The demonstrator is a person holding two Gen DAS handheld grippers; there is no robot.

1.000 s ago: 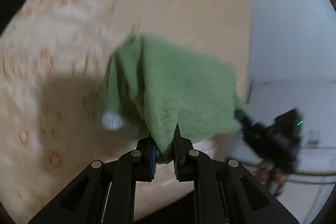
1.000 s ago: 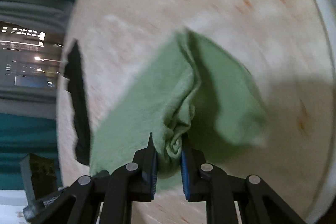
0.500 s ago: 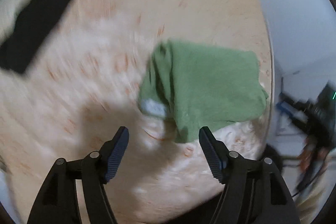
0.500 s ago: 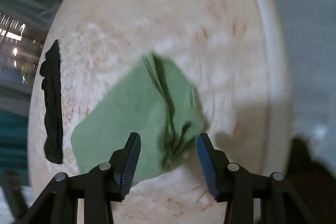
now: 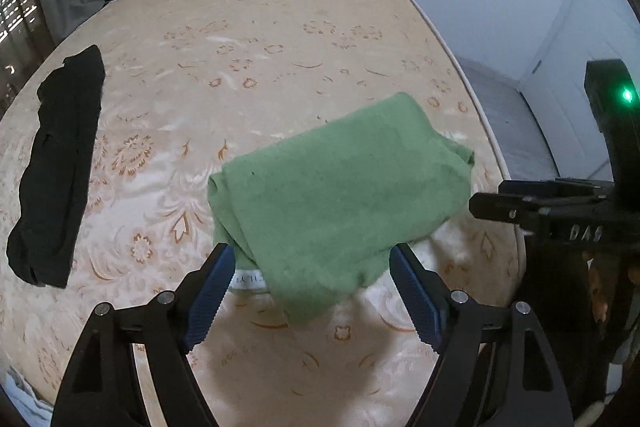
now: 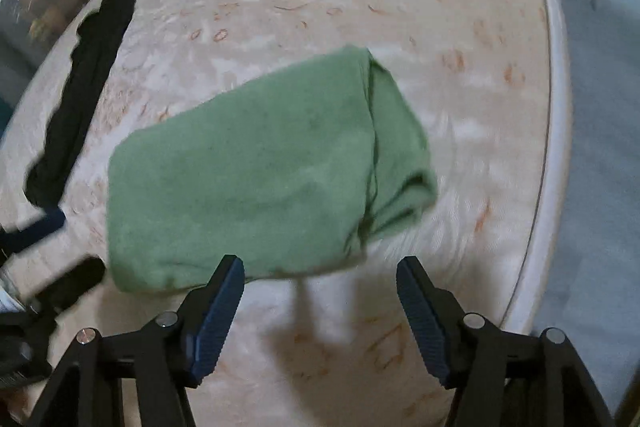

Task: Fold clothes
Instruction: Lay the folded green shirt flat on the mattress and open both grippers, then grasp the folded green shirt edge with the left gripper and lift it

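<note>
A folded green cloth (image 5: 340, 195) lies flat on the beige flowered mattress (image 5: 280, 47), near its right edge, with a white label (image 5: 248, 281) peeking out at its near left corner. My left gripper (image 5: 312, 255) hovers over the cloth's near edge; its jaws are opening and the pads touch nothing. In the right wrist view the same green cloth (image 6: 260, 171) lies just ahead of my right gripper (image 6: 320, 263). Its jaws are also opening, with only bare mattress (image 6: 460, 7) between them.
A black garment (image 5: 56, 167) lies in a long strip at the mattress's left side, also in the right wrist view as the black garment (image 6: 88, 87). The mattress edge (image 6: 556, 107) drops to the floor on the right. A window and curtains stand at the far left.
Both grippers have let go of the green cloth and opened wide. They have lifted and drawn back from it, and the cloth now rests folded on the mattress.
</note>
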